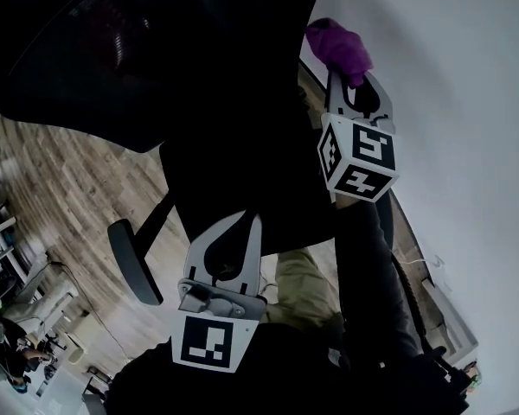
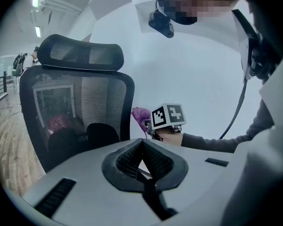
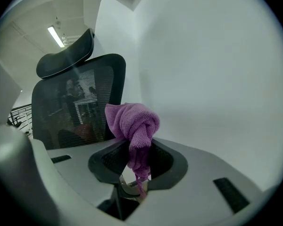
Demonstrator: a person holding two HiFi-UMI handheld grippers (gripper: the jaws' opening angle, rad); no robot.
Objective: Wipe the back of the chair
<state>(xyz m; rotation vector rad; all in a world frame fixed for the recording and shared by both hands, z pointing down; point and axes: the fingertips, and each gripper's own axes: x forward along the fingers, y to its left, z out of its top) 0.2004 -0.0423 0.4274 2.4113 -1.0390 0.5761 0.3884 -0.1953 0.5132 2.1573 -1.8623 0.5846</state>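
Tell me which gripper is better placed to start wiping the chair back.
Right. The right gripper is shut on the purple cloth, beside the chair's mesh back. The left gripper is shut and holds nothing.

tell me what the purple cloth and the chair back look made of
The purple cloth: likely microfibre or terry, a soft matt fabric with a fine looped nap. The chair back: black mesh, since the room shows through it, in a smooth frame, probably plastic.

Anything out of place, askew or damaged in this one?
Nothing stands out. The purple cloth sits bunched in the right gripper, which is shut on it, near the mesh chair back. The left gripper is shut and empty.
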